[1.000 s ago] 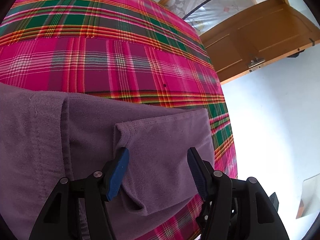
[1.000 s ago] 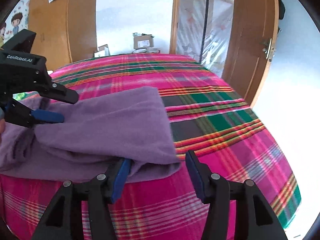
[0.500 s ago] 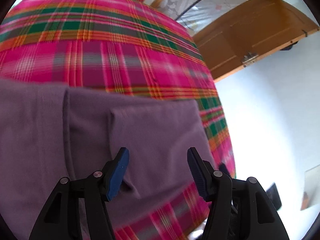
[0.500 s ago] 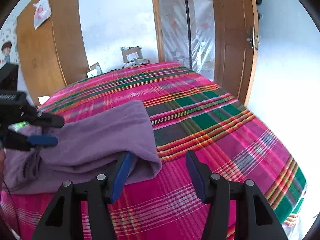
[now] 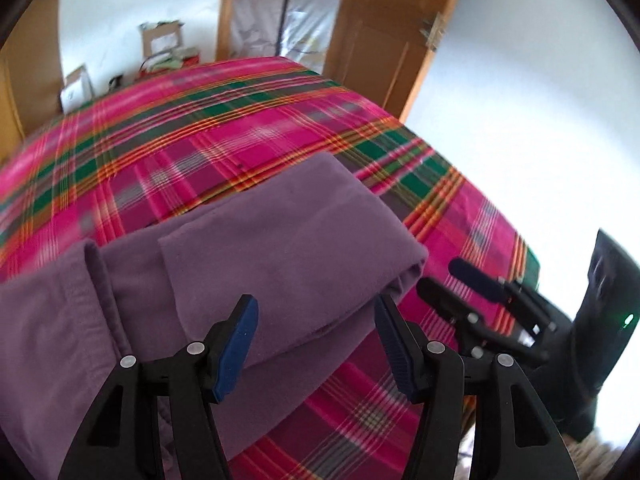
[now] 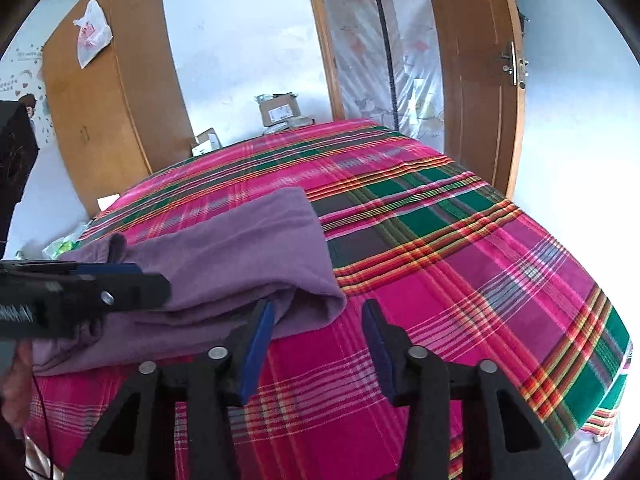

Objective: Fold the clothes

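A purple garment (image 5: 280, 248) lies folded in layers on the plaid bedspread (image 5: 200, 136). My left gripper (image 5: 316, 340) hovers open over its near edge, with the fabric below the blue pads and not pinched. The right gripper (image 5: 440, 276) shows at the right, pointing at the garment's folded corner. In the right wrist view the right gripper (image 6: 316, 340) is closing its jaws. The garment's (image 6: 224, 256) rolled corner lies just ahead of its left pad (image 6: 258, 340), and the pads do not press on it. The left gripper (image 6: 132, 278) reaches in from the left over the cloth.
The bedspread (image 6: 460, 264) runs far and right to the bed's edge. A wooden wardrobe (image 6: 116, 120) with a plastic bag stands behind on the left. Cardboard boxes (image 6: 280, 108) sit by the back wall. A wooden door (image 6: 472, 76) and white floor lie to the right.
The left gripper rolled and swung sideways and a little up, bringing the door and the right gripper into its view. The right gripper's jaws narrowed near the garment's corner.
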Motion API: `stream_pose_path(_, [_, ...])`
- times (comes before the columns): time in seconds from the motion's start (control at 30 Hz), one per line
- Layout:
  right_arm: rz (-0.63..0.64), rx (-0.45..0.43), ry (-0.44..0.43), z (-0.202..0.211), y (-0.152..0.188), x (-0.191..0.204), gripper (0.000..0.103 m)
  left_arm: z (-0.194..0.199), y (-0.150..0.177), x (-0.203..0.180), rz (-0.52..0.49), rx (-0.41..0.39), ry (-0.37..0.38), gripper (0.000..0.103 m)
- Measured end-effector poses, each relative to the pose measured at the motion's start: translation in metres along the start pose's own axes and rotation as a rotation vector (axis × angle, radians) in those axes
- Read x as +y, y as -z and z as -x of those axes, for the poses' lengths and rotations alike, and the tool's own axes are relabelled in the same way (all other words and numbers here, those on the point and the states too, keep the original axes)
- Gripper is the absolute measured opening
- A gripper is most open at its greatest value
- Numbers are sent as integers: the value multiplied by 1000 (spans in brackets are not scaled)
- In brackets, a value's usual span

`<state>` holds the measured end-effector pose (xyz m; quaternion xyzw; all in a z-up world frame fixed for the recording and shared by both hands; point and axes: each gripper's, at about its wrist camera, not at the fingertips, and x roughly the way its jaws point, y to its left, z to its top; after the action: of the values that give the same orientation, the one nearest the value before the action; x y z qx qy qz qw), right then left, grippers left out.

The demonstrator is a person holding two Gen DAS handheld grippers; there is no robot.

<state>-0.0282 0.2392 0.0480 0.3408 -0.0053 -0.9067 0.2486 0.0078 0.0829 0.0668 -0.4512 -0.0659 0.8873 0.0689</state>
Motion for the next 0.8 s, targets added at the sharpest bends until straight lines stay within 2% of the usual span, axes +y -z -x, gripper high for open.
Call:
stream_pose_path(0.1, [-17, 12, -72, -2, 1, 1, 34, -5, 4, -4, -19, 22, 0, 63])
stream_pose_path(0.13, [-43, 25, -119, -5, 1, -1, 32, -6, 4, -6, -33, 18, -9, 63])
stream_pose_path(0.2, [-60, 30, -154, -9, -2, -2, 30, -8, 6, -12, -85, -15, -49, 63])
stream_pose_path(0.33, [-79, 29, -225, -15, -9, -2, 29, -13, 8, -14, -110, -9, -48, 62])
stream_pose_path(0.43, [-160, 66, -279, -25, -13, -12, 29, -13, 8, -10, -97, -1, -42, 62])
stream_pose_path(0.5, [-240, 92, -349, -31, -13, -23, 29, -15, 7, -10, -104, -10, -42, 62])
stream_pose_path(0.67, [-355, 120, -429, -38, -10, -40, 28, -20, 9, -20, -188, -25, -98, 62])
stream_pose_path(0.73, [-384, 111, -485, -38, -12, -45, 20, -20, 12, -30, -245, -39, -93, 62])
stream_pose_path(0.8, [-427, 109, -521, -39, -14, -51, 13, -22, 11, -32, -250, -35, -82, 62])
